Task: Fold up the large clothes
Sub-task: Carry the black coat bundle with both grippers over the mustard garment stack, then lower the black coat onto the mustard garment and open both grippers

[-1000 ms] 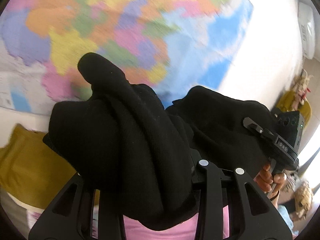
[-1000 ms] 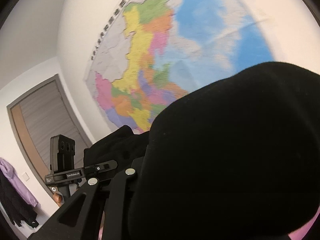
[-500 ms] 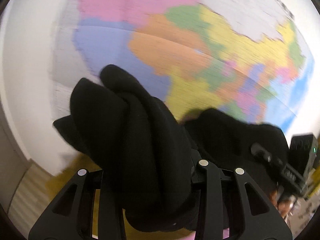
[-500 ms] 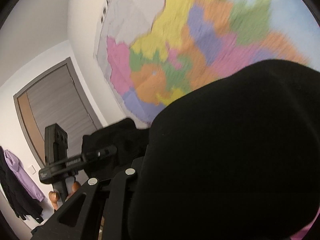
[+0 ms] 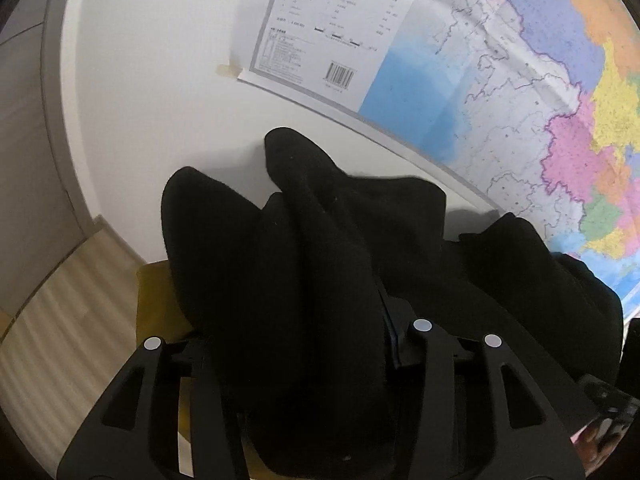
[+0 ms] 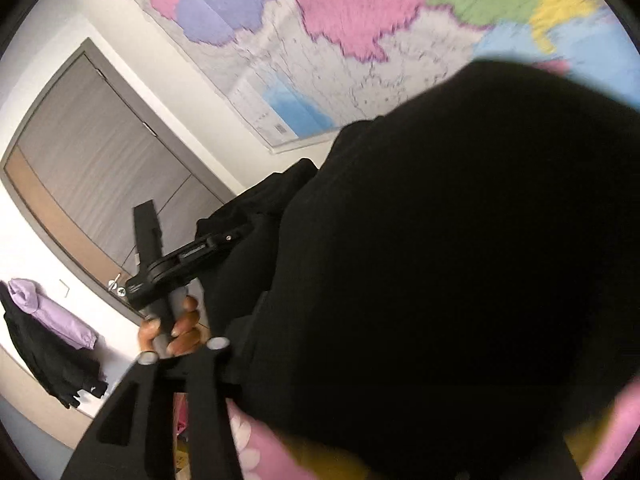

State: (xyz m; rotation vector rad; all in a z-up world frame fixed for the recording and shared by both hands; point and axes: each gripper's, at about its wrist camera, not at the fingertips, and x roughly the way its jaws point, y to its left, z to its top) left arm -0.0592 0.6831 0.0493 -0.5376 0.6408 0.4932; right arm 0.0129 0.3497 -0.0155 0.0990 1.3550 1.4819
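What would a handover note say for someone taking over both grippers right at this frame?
Left gripper: shut on bunched black garment.
Right gripper: fingers buried in the same fabric; appears clamped on it.
Garment is held up in the air between both grippers, facing the wall map; yellow cloth lies below.
Done: garment picked up.
Left: spread it flat, then every fold.

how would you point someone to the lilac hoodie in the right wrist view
Start at the big grey door left of the wall map. Below it, on the white wall, clothes hang together: the lilac hoodie is draped over a black garment, the only pastel piece there.
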